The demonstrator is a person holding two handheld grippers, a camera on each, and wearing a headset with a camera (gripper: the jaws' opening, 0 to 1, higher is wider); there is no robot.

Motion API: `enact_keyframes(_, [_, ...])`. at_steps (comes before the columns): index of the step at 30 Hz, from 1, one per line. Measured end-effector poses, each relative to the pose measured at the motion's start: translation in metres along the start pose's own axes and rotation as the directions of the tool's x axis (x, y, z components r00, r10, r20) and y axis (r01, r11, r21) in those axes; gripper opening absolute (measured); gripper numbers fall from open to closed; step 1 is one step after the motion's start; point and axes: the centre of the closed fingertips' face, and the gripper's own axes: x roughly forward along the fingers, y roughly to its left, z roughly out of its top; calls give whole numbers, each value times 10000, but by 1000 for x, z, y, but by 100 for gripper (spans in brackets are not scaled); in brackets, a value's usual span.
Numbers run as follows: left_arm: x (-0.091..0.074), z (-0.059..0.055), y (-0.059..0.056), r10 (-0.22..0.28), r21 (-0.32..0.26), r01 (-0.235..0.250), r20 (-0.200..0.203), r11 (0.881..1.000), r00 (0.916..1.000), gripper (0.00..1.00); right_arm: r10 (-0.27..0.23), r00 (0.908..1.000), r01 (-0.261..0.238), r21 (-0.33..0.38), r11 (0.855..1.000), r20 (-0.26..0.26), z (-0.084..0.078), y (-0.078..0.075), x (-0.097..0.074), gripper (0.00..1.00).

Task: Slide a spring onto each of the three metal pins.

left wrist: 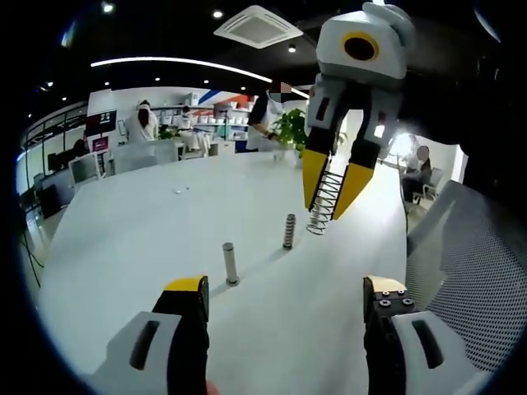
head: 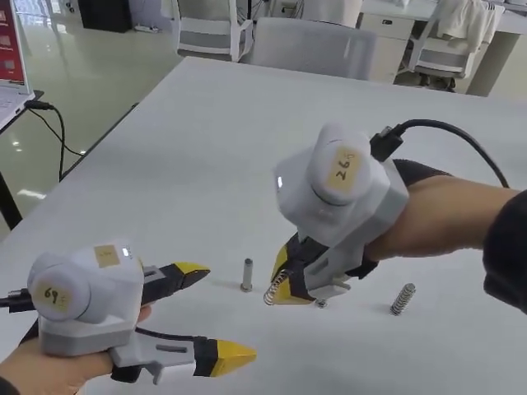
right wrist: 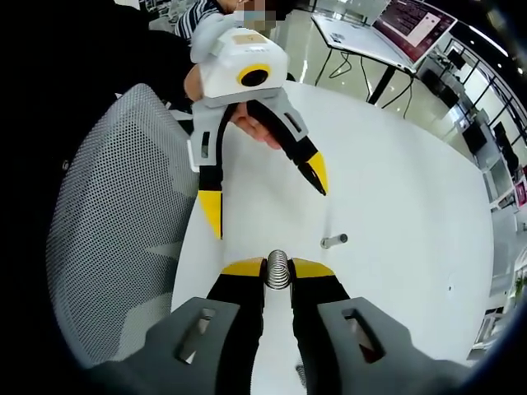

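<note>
Right gripper: over the middle of the white table, jaws pointing down and clamped on a spring. In the right gripper view we see the coil pinched between the two yellow tips. The spring hangs tilted, with its lower end close to the tabletop; we cannot tell whether it touches.

Bare metal pin: upright on the table, just left of the held spring and not touching it.

Second spring: on the table to the right, well apart from the right gripper. In the left gripper view it stands upright, as if sleeved on a pin; we cannot make out the pin inside.

Left gripper: near left, held in a hand, jaws spread wide with nothing between them, tips pointing toward the bare pin.
</note>
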Motion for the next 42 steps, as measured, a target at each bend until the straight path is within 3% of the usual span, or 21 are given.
enact_keyframes(24, [-5,-4,5,198,-152,-199,-34,9997,9998,77,2,9996,-6,-124,9999,-297,4,-32,2,13])
enact_keyframes(42, [-6,-7,8,236,45,-235,-225,9997,9995,77,-180,9976,195,219,9996,-667,3,-71,28,13])
